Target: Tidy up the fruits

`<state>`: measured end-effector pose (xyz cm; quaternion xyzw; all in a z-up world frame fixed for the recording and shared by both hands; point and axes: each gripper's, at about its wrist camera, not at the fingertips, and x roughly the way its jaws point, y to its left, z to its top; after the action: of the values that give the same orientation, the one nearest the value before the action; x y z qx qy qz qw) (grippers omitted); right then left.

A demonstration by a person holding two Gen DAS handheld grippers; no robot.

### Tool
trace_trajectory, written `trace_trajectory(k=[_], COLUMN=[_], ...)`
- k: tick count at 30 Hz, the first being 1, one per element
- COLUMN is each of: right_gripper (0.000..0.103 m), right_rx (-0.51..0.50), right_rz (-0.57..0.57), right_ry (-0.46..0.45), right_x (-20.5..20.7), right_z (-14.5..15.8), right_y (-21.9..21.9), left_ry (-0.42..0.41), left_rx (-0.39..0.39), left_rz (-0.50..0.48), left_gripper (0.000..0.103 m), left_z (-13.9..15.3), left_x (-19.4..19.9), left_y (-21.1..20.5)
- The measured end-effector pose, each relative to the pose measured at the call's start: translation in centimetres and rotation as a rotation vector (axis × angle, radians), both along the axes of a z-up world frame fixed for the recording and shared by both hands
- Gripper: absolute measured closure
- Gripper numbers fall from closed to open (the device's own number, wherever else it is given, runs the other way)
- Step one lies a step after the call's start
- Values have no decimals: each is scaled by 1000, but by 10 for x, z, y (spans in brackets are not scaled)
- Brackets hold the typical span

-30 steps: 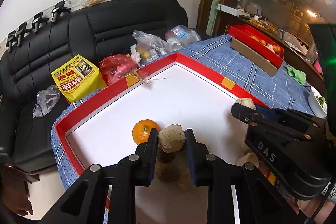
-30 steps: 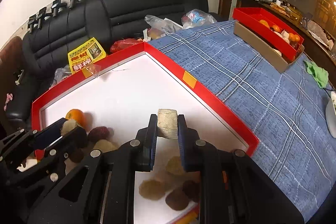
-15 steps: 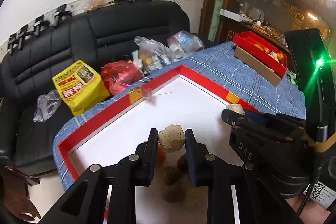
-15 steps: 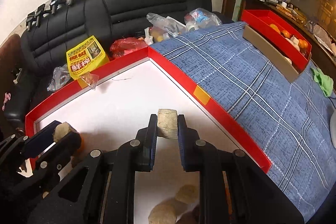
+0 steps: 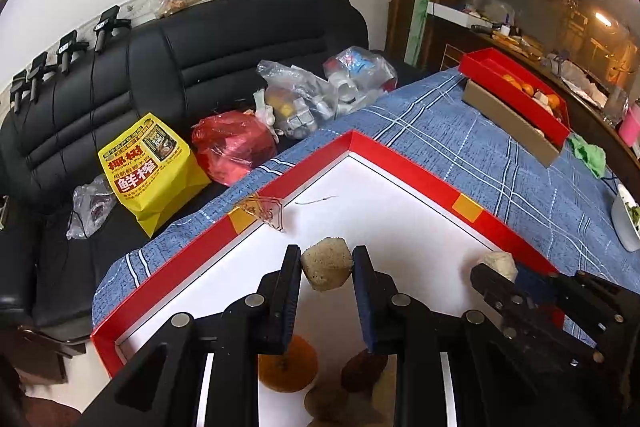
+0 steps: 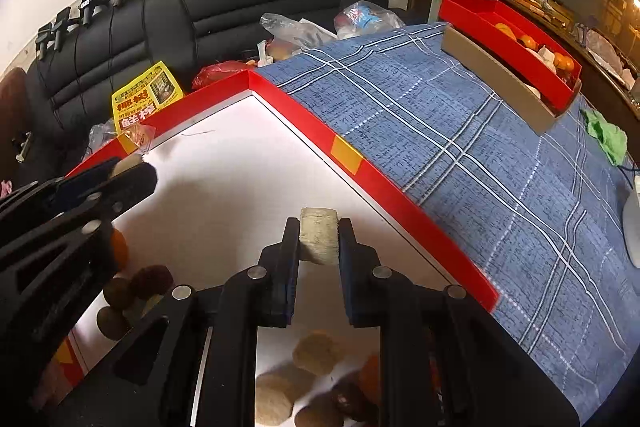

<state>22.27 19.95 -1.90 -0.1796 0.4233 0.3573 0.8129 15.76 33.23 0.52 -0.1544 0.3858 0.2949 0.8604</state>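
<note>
The left gripper (image 5: 326,265) and right gripper (image 6: 319,239) each stay clenched on a tan, rough-skinned fruit held above the white floor of the red-rimmed tray (image 5: 404,155). Both have travelled away from the fruit pile (image 6: 304,375) toward the tray's empty far corner, so placing looks next.

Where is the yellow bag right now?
In the left wrist view, the yellow bag sits on the black sofa, left of the red plastic bag, beyond the table's edge.

bright indoor light | fisheye-bent edges | dark corners | lowest fruit perhaps blurred
</note>
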Motion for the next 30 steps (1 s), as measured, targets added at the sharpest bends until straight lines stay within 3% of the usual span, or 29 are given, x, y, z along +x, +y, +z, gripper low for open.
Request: trace_trajectory(k=[17,18,19,20,21,26,30], right_gripper=[84,74,52,40,26,17,0], right_rx=[-47,-52,-58,-52,-40,-9,44], right_rz=[-30,-29,-29,-29,-30,-27,-23], right_ry=[23,30,31,26,17,-50,-112], right_x=[-4,-4,-4,-5,-7,-27,-52], right_z=[-10,-11,-10,-7,-3,24,50], right_y=[-7,-7,-8,-9,-12,-33,-68], left_ry=[73,81,95,104,95,33,-19], left_rx=[-33,-44,-56,-59,-52,-7,39], left_rz=[32,25,17,15,21,18,5], left_gripper=[78,72,61,36,21,13,4], left_z=[-14,-15,-16,-17,-15,6,24], left_x=[8,8,8,8,4,-17,-41], left_y=[8,8,7,6,5,-12,-36])
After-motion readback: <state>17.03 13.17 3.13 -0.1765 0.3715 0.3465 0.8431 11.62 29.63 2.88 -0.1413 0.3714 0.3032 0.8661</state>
